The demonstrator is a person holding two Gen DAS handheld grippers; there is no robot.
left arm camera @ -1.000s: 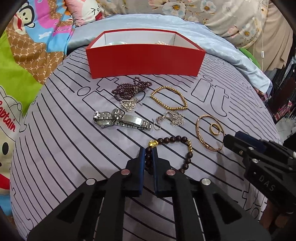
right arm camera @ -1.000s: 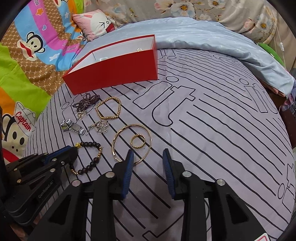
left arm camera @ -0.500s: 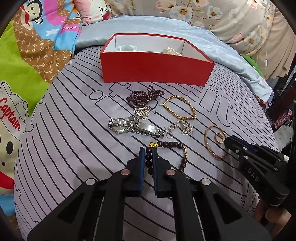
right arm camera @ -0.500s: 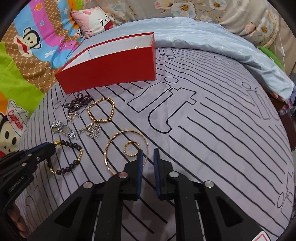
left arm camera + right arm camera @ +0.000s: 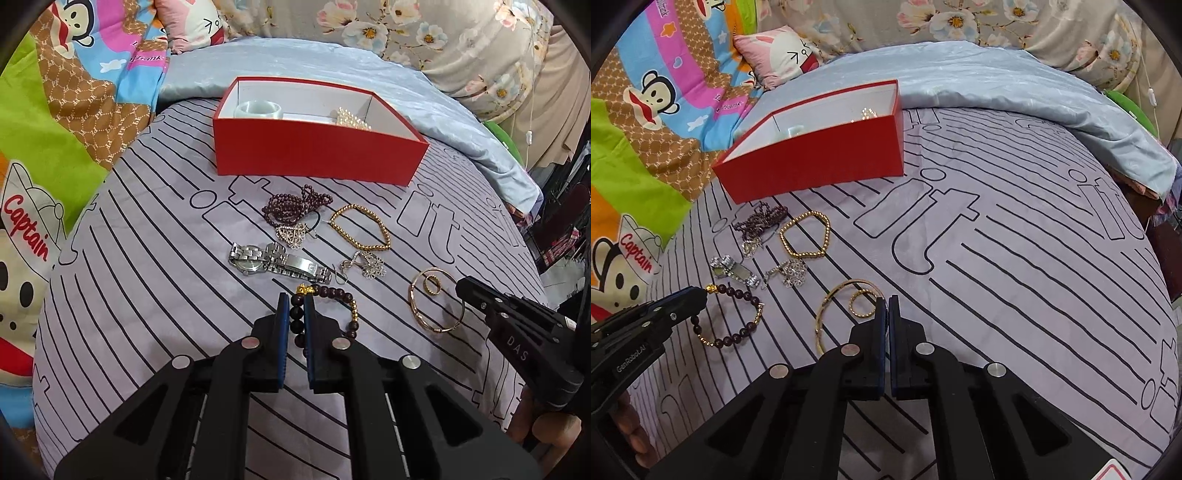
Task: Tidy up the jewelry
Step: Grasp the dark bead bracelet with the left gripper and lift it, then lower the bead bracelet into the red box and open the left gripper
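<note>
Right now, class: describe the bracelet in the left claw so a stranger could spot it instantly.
Start at the red box on the striped bedspread and come toward the camera, past the silver watch. The bead bracelet lies there: dark round beads with gold spacers and a gold charm, unlike its all-gold neighbours.

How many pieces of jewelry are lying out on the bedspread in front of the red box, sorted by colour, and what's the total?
Gold: 3, the gold bead bracelet, the gold bangle and the small gold ring lying inside it.
Silver: 3, the watch and two filigree pendants.
Dark: 2, the maroon bead strand and the dark bead bracelet.
Total: 8.
</note>
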